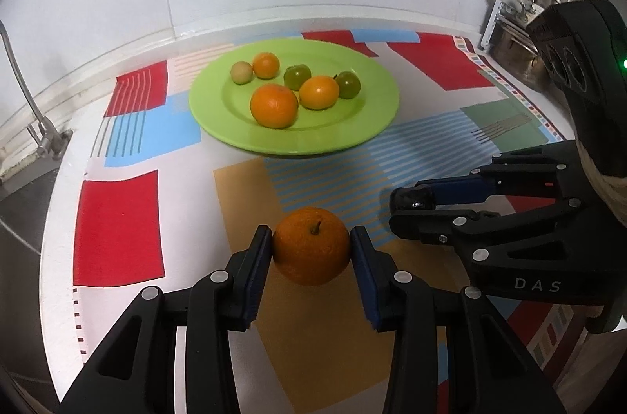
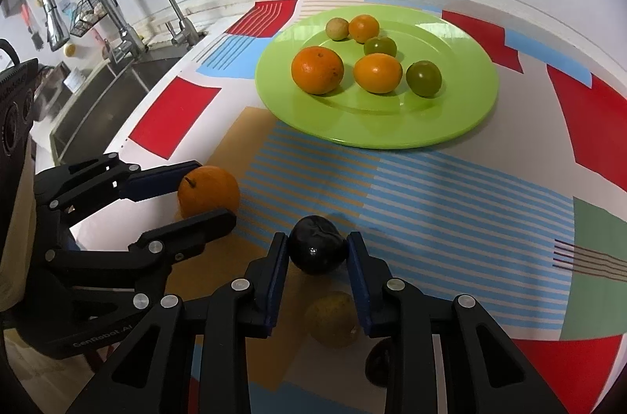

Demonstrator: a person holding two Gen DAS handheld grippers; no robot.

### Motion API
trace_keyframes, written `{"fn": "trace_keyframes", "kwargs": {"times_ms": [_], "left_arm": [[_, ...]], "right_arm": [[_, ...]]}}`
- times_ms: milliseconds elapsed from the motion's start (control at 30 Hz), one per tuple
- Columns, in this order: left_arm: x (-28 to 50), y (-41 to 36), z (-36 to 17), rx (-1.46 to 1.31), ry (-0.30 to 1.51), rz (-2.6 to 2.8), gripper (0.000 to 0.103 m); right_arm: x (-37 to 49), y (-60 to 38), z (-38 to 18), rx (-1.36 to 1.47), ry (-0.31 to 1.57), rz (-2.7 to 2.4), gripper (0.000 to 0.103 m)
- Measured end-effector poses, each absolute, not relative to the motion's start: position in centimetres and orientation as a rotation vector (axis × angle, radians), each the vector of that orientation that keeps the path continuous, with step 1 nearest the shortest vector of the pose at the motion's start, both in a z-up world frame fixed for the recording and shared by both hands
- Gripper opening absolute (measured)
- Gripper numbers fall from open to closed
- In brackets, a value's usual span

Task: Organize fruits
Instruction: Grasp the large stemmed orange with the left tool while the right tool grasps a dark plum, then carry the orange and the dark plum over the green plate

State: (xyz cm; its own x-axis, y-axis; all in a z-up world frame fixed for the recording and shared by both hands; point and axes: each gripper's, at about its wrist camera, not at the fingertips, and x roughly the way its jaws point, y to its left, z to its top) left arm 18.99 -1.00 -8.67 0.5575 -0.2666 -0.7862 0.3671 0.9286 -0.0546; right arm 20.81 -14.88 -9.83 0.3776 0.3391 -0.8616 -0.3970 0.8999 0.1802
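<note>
In the left wrist view the left gripper (image 1: 311,249) clamps an orange (image 1: 310,244) above the worktop (green plate (image 1: 219,124) beyond), while in the right wrist view the right gripper (image 2: 317,255) jaws grip a dark plum (image 2: 317,249) near that plate.

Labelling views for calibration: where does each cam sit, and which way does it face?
Left wrist: on the left gripper, facing along its fingers over a stemmed orange fruit toward the round green plate; right gripper at right.
Right wrist: on the right gripper, over a dark purple fruit; left gripper at left.
Shared: plate, both grippers, patterned tablecloth.
</note>
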Motion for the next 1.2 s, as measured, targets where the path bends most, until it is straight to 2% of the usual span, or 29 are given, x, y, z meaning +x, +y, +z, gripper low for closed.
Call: {"fn": "trace_keyframes", "kwargs": {"times_ms": [1200], "left_arm": [[18.5, -1.3, 0.0, 0.122, 0.663, -0.323, 0.041]], "right_arm": [[20.0, -17.1, -1.2, 0.028, 0.808, 0.415, 0.031]]}}
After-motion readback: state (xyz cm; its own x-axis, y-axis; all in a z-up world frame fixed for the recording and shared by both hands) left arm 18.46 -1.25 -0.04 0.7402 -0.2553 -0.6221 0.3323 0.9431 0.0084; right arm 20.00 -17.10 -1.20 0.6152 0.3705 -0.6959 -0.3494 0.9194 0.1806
